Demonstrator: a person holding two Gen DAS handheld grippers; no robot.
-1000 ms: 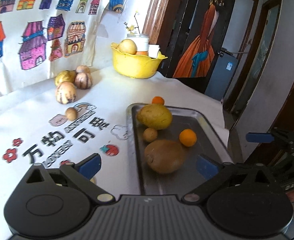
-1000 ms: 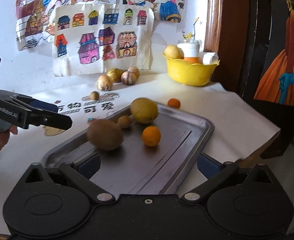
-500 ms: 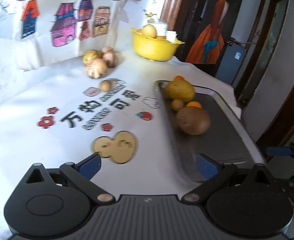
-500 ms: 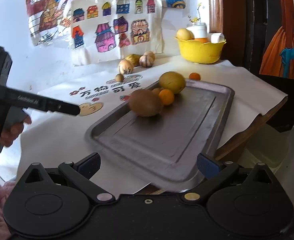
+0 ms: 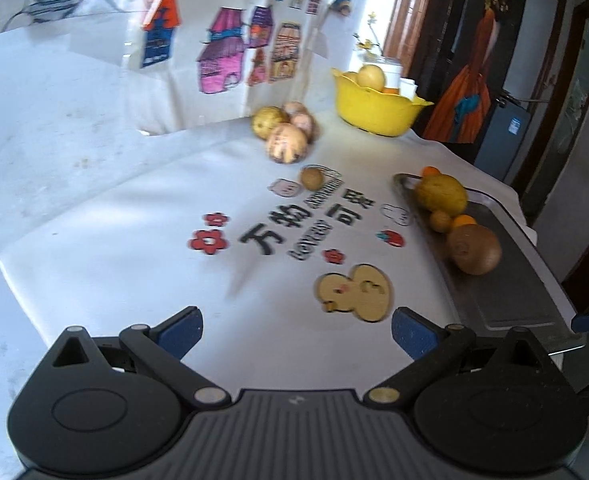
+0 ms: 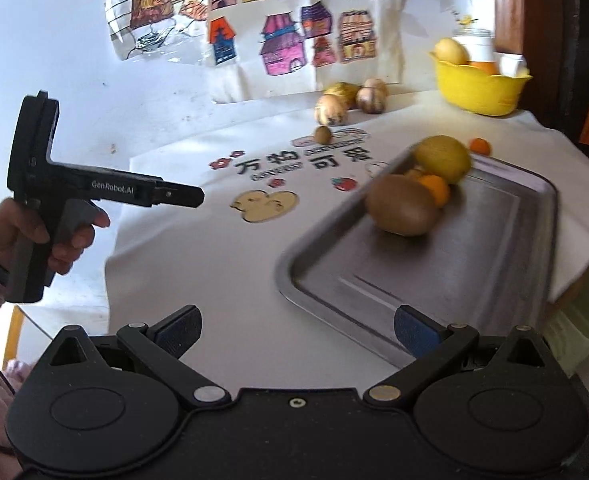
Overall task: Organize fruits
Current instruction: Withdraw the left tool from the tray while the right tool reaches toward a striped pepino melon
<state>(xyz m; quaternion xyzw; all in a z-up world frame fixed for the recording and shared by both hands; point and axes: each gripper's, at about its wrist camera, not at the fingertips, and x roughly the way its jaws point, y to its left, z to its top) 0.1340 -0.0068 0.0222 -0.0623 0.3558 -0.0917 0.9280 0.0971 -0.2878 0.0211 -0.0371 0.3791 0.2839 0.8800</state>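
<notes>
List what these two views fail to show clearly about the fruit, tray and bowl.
- Yellow bowl: both views are too low to see its full contents; only a pale fruit and a bit of orange show above the rim.
- Small brown fruit on the metal tray: right view, nearly hidden behind the big brown fruit.
- Tray's near end: left view, cut off by the left gripper.
- Fruit textures: blurred in both.

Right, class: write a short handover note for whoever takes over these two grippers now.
Left gripper and right gripper: both open, empty, held back from the fruit.
On the metal tray: large brown fruit, yellow fruit, an orange, a small brown fruit.
Left on the cloth: a cluster of three, a small brown one, a small orange beside the tray.
</notes>
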